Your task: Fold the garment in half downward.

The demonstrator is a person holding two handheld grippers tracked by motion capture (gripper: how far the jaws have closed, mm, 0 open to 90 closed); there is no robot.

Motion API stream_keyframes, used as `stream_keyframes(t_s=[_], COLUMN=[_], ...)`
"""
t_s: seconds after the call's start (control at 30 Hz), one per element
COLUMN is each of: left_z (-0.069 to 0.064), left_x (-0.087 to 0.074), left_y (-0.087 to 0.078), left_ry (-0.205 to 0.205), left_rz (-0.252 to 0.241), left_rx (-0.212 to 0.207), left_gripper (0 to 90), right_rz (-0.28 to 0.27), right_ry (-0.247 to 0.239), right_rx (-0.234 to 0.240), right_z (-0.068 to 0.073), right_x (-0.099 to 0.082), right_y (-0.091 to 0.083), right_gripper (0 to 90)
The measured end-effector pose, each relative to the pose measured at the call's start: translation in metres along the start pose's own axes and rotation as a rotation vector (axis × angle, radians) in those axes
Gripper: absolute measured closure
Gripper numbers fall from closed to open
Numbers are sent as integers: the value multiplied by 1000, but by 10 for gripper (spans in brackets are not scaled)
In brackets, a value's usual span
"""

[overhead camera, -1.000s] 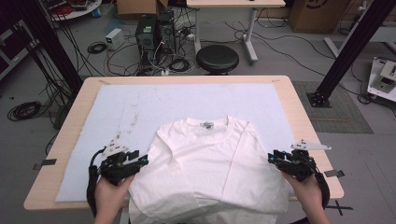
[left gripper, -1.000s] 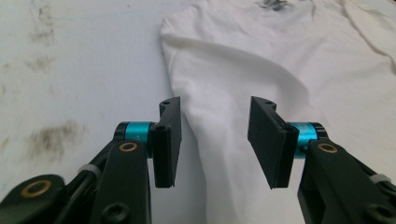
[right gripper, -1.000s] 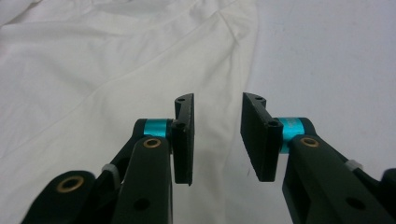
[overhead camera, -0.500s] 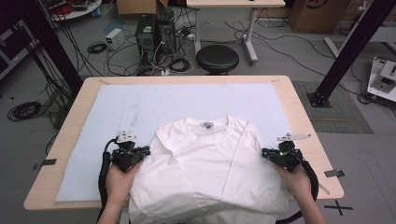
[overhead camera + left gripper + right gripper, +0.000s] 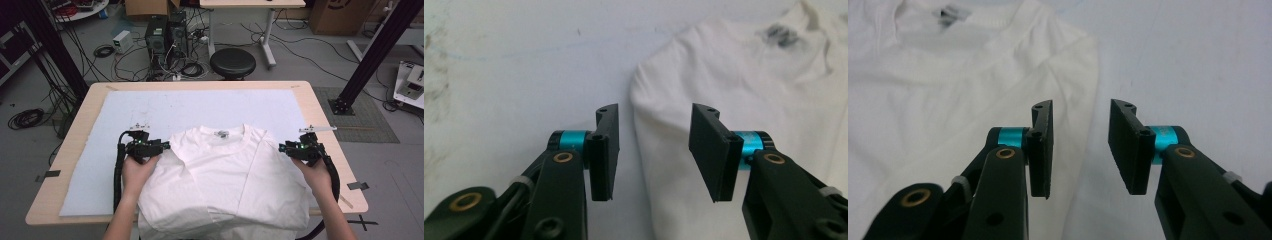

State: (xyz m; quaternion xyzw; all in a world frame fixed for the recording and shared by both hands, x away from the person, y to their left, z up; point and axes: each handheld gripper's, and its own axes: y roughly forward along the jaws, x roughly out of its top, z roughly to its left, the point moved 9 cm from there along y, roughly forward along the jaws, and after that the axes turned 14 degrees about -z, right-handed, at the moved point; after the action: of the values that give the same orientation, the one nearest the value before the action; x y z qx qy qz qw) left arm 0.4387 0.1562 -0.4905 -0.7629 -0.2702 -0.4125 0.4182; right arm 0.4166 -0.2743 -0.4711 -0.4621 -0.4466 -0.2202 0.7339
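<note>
**Both grippers stand open at the folded shirt's side edges**

The left gripper (image 5: 161,146) sits at the left folded edge of the white T-shirt (image 5: 225,185). In the left gripper view its jaws stand moderately apart, with the shirt's folded edge (image 5: 644,150) running up between them; neither pad presses the cloth. These jaws have just been opening. The right gripper (image 5: 284,148) sits at the shirt's right edge. In the right gripper view its jaws also stand apart, the cloth's edge (image 5: 1083,115) lying under and between them without being pinched; they too have just been opening.

The T-shirt lies on the pale mat (image 5: 100,150) covering the wooden table (image 5: 320,115), toward the near edge, collar and label (image 5: 222,133) pointing to the far edge, hem hanging over the near edge. Both sleeves are folded inward onto the body. The mat is smudged on its left part (image 5: 434,90).

Beyond the table's far edge stand a black stool (image 5: 232,62) and computer cases (image 5: 167,35) among cables on the floor. Nothing stands between the grippers and the shirt.

A second ago both hands were nearer the near corners and farther out from the shirt, which lay wider with its sleeves spread; both hands have since come inward and toward the far edge, and the sides now lie folded over.
</note>
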Motion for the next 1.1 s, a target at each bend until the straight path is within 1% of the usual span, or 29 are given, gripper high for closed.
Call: stream_keyframes(t_s=[0.07, 0.1, 0.13, 0.17, 0.2, 0.23, 0.27, 0.3, 0.33, 0.4, 0.43, 0.47, 0.5, 0.53, 0.57, 0.6, 0.63, 0.7, 0.73, 0.77, 0.83, 0.87, 0.9, 0.93, 0.97, 1.0, 1.03, 1.07, 1.1], left_z=[4, 5, 7, 7, 8, 8, 8, 7, 7, 3, 1, -1, -1, -3, -3, -3, -2, 0, 0, 0, -1, -1, -1, -1, -1, -2, -3, -4, -5], left_x=[3, 4, 5, 6, 7, 7, 7, 8, 9, 9, 9, 8, 9, 9, 9, 9, 11, 18, 18, 26, 30, 31, 31, 32, 33, 35, 36, 36, 34], left_y=[10, 15, 19, 24, 28, 32, 36, 38, 40, 45, 47, 49, 50, 51, 53, 54, 54, 55, 55, 54, 54, 55, 56, 57, 58, 60, 61, 64, 67], left_ry=[-19, -26, -33, -46, -54, -61, -66, -66, -54, -60, -48, -22, 26, 63, 86, 103, 126, 187, 187, 231, 239, 239, 249, 251, 242, 220, 199, 186, 187], left_rz=[24, 28, 40, 49, 58, 61, 68, 76, 76, 86, 97, 111, 116, 109, 106, 99, 82, 26, 26, -29, -57, -51, -35, -31, -32, -49, -40, -16, 15], left_rx=[14, 19, 19, 16, 16, 16, 8, 11, 13, -7, -17, -15, 4, 6, 11, 10, 15, 29, 29, 35, 36, 32, 35, 37, 35, 25, 13, -2, -8], left_gripper=[540, 540, 539, 540, 540, 541, 553, 577, 601, 678, 706, 750, 763, 817, 846, 853, 857, 859, 859, 859, 860, 859, 859, 858, 850, 797, 718, 673, 621], right_rz=[-2, 3, 4, 11, 16, 22, 32, 40, 44, 68, 91, 102, 115, 131, 143, 137, 134, 114, 114, 94, 35, 33, 33, 36, 42, 44, 41, 31, 22], right_ry=[7, 12, 11, 27, 29, 27, 30, 26, 25, 26, 28, 23, 18, 11, -3, -27, -48, -63, -63, -75, -95, -91, -91, -92, -79, -69, -59, -55, -49], right_rx=[6, 7, 10, 19, 29, 27, 25, 29, 26, 26, 22, 27, 33, 28, 33, 30, 28, 19, 19, 7, -19, -16, -16, -12, -4, 16, 29, 24, 24], right_z=[-3, -4, -5, -5, -5, -5, -5, -5, -5, -6, -7, -7, -7, -7, -6, -6, -7, -8, -8, -9, -14, -15, -15, -15, -15, -14, -13, -13, -13], right_x=[7, 10, 13, 15, 16, 18, 20, 21, 24, 26, 25, 25, 23, 22, 20, 20, 20, 23, 23, 26, 35, 35, 35, 34, 33, 32, 32, 32, 34], right_y=[11, 18, 24, 31, 39, 45, 52, 59, 65, 76, 82, 87, 91, 95, 97, 98, 99, 98, 98, 97, 93, 94, 94, 95, 96, 97, 99, 100, 101], right_gripper=[634, 635, 635, 635, 636, 639, 646, 657, 658, 677, 683, 702, 705, 745, 810, 866, 881, 890, 890, 892, 894, 895, 895, 894, 891, 885, 862, 802, 724])
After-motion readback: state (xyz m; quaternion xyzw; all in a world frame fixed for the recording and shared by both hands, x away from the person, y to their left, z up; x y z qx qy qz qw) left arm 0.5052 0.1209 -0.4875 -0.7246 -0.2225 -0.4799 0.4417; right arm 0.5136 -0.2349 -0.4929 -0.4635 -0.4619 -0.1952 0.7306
